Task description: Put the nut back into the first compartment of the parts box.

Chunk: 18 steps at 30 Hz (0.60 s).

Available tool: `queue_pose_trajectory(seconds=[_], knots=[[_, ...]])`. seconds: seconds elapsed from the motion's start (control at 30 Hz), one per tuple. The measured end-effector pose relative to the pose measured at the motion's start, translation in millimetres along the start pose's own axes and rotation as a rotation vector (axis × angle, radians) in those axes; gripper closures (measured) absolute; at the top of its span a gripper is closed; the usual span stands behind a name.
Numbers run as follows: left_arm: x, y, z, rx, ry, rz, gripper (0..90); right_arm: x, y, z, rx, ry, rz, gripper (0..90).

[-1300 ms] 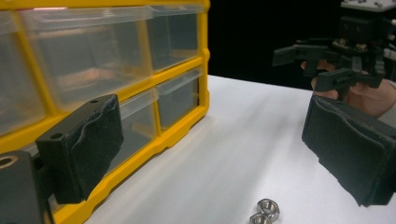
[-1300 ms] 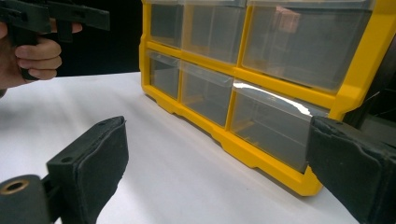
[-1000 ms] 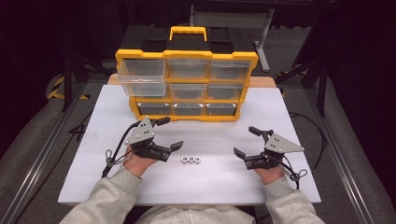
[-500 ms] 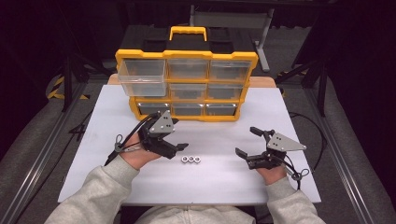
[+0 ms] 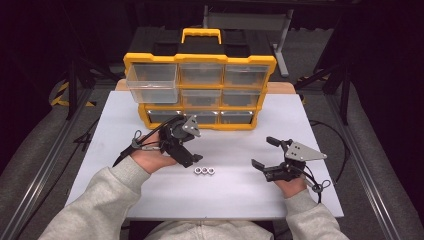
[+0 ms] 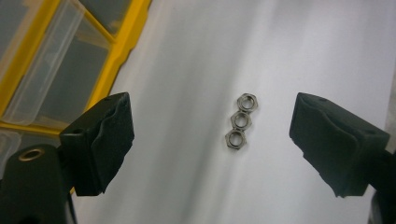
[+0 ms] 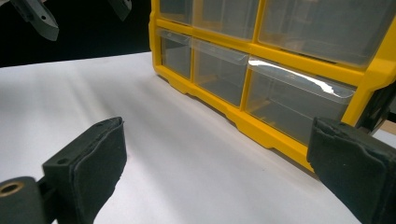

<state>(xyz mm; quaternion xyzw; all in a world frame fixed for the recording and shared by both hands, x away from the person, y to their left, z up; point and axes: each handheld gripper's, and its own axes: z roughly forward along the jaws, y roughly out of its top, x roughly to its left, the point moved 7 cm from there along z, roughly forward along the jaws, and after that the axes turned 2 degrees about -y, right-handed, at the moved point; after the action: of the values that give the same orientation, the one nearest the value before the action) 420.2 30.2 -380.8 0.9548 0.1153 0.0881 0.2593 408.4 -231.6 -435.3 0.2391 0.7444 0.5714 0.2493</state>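
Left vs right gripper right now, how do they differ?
The left gripper is turned down over the table with the three nuts lying between its jaws; the right gripper lies level, with bare table between its jaws. The left sits close to the nuts and the organizer; the right sits farther off to the side. Both are open and hold nothing.

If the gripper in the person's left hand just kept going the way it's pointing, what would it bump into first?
Probably the row of three small metal nuts on the white table. The left gripper looks down on them between its open jaws, with nothing else between. How far off they lie is hard to judge.
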Motion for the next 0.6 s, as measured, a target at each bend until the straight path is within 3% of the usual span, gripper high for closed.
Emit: queue_pose_trajectory(seconds=[0.07,0.13,0.2,0.27,0.6], knots=[[-0.6,-0.7,1.8,0.025,-0.006,-0.004,15.2,0.3,0.1,0.1,0.000,0.002,-0.001,5.5],[1.4,-3.5,11.4,0.091,-0.008,-0.042,16.5,0.4,0.4,-0.1,-0.003,0.004,0.006,5.5],[0.4,-4.0,15.4,0.105,-0.023,-0.046,16.9,0.5,0.4,-0.1,-0.002,0.005,0.009,5.5],[-2.3,-3.9,21.9,0.108,-0.046,-0.036,17.7,1.2,0.6,0.0,0.001,0.009,0.008,5.5],[-12.3,-15.1,46.2,0.118,-0.081,-0.017,19.8,1.0,0.4,-0.3,0.004,0.009,0.010,5.5]])
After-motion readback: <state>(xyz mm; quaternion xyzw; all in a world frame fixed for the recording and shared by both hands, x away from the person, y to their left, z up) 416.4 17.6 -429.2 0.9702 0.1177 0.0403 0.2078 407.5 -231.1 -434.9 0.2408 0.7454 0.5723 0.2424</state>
